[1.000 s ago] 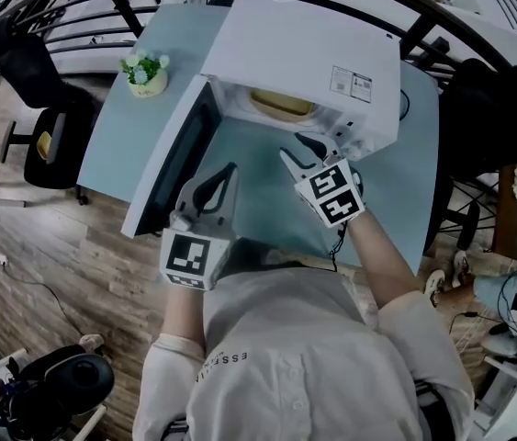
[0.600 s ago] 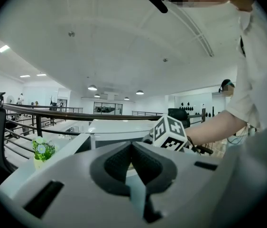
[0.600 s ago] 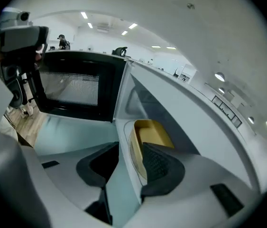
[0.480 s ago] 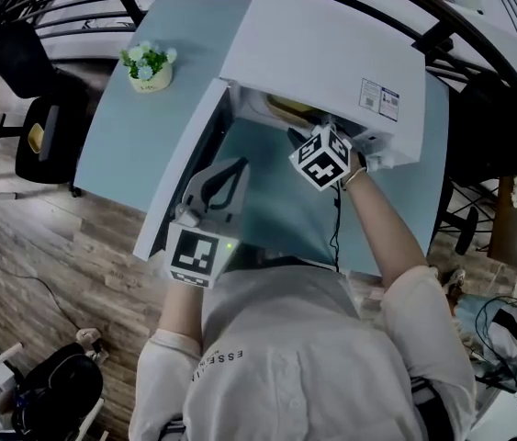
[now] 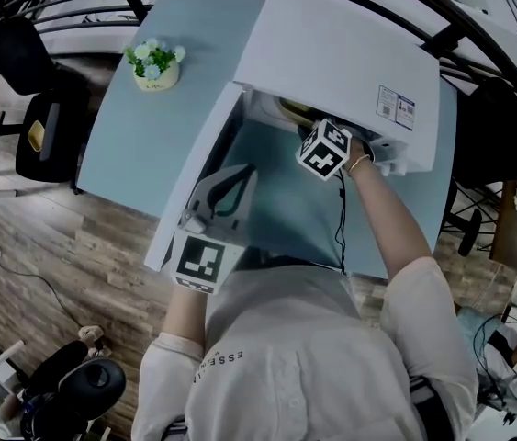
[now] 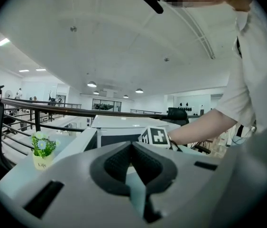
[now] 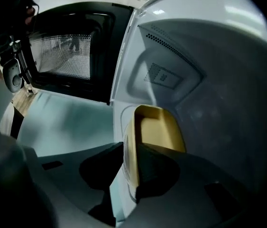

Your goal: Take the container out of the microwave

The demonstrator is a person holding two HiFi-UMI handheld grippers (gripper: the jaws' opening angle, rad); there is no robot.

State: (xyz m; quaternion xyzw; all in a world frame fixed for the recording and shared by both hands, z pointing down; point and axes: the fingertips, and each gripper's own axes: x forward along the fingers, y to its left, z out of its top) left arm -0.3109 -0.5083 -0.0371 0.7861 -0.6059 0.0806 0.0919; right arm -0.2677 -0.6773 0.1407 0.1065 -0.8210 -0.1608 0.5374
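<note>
Reaching into the boxy white microwave (image 5: 331,53), the right hand-held gripper (image 7: 129,151), jaws just closing, pinches the smooth yellow container (image 7: 157,132) by its rim; the left hand-held gripper (image 6: 132,146), pressed together, hovers beside the door (image 5: 191,173).

The right gripper (image 7: 129,151), earlier outside, now reaches toward 12 o'clock into the microwave (image 5: 341,49). Its jaws have just been closing, with the near rim of the container (image 7: 159,129) between them.
</note>
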